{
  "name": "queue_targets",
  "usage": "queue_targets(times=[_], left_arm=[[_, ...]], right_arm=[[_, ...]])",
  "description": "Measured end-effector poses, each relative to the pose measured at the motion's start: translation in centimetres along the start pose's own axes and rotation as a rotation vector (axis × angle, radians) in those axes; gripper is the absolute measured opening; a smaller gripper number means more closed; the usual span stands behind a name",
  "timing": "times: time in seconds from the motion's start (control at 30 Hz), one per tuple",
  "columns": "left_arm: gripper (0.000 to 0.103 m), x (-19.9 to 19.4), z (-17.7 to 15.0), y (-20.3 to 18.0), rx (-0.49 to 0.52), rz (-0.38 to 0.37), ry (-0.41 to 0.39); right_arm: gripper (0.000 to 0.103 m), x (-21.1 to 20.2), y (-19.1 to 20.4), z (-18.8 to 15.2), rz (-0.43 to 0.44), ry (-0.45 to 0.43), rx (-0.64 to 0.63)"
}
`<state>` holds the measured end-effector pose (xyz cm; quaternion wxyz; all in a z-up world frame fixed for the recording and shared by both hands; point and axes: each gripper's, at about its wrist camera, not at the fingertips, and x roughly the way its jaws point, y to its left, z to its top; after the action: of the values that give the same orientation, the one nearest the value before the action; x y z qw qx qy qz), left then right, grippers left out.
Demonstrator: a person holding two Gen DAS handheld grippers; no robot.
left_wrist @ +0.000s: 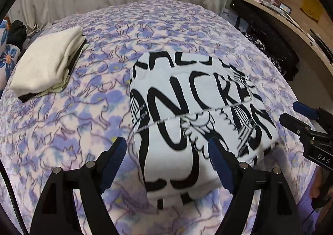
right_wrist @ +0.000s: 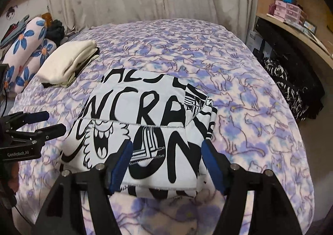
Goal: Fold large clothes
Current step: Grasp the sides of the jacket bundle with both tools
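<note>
1. While looking along the left gripper [left_wrist: 166, 156]: hovering wide, gripping nothing, above folded black-and-white printed garment [left_wrist: 193, 114] lying on cat-print blanket [left_wrist: 62, 126]; cream folded stack [left_wrist: 47, 62] resting well apart.
2. While looking along the right gripper [right_wrist: 166, 158]: spreading wide, gripping nothing, over the same garment's near edge.
</note>
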<state>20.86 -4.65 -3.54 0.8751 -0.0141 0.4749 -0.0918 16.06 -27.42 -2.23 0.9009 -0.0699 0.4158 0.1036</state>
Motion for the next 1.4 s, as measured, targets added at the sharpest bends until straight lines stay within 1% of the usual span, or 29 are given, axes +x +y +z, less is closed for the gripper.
queue_targets(times=[0.1,0.2,0.23,0.3,0.47,0.5,0.53,0.7,0.77,0.87,0.9,0.93,0.97,1.0,1.13,1.2,1.3,1.4], left_arm=[[0.085,-0.4,-0.5,0.1,0.001,-0.014,0.020],[0.089,-0.7,-0.8,0.4,0.006,-0.024,0.038],[0.089,-0.8,-0.8,0.4,0.009,-0.020,0.045],[0.089,-0.9,-0.9,0.7,0.012,-0.010,0.054],[0.092,-1.1,-0.6,1.7,-0.005,-0.015,0.086],[0.096,-1.1,-0.5,2.0,-0.014,-0.019,0.093],[0.103,-1.1,-0.4,2.2,-0.023,-0.029,0.098],[0.103,-0.2,0.1,3.5,-0.091,-0.105,0.113],[0.103,0.6,0.2,3.9,-0.123,-0.144,0.122],[0.103,2.4,0.2,4.3,-0.151,-0.185,0.144],[0.103,3.0,0.2,4.4,-0.157,-0.193,0.150],[0.103,3.7,0.2,4.5,-0.166,-0.196,0.154],[0.103,4.3,0.1,4.7,-0.175,-0.196,0.158],[0.103,4.9,0.1,4.9,-0.185,-0.201,0.162],[0.103,7.0,0.1,5.7,-0.232,-0.226,0.175],[0.103,7.7,0.2,6.1,-0.238,-0.222,0.181],[0.103,9.3,0.3,6.4,-0.239,-0.225,0.203],[0.103,10.9,0.1,6.7,-0.267,-0.249,0.220]], right_arm=[[0.069,-0.7,0.2,-0.4,-0.010,-0.005,-0.028],[0.070,-1.0,0.1,-0.4,-0.005,0.009,-0.038],[0.075,-1.1,-0.1,-0.4,-0.007,0.014,-0.038],[0.079,-1.4,-0.4,-0.4,-0.012,0.013,-0.032],[0.080,-1.9,-1.3,-0.4,-0.026,0.023,-0.036],[0.081,-1.7,-1.5,-0.4,-0.020,0.036,-0.032],[0.081,-1.5,-1.7,-0.3,-0.010,0.051,-0.024],[0.082,0.5,-4.3,-0.2,0.081,0.129,0.105],[0.082,1.6,-5.3,-0.2,0.099,0.151,0.155],[0.082,4.2,-7.6,-0.4,0.169,0.206,0.272],[0.083,5.1,-8.3,-0.6,0.198,0.230,0.313],[0.086,6.0,-8.9,-0.8,0.226,0.254,0.349],[0.089,6.9,-9.5,-1.0,0.246,0.271,0.380],[0.089,7.5,-9.8,-1.2,0.259,0.280,0.401],[0.089,9.1,-10.5,-1.5,0.276,0.295,0.431],[0.089,9.4,-10.5,-1.5,0.299,0.282,0.432],[0.089,10.1,-10.7,-1.3,0.327,0.285,0.426],[0.093,11.6,-10.7,-1.0,0.341,0.301,0.408]])
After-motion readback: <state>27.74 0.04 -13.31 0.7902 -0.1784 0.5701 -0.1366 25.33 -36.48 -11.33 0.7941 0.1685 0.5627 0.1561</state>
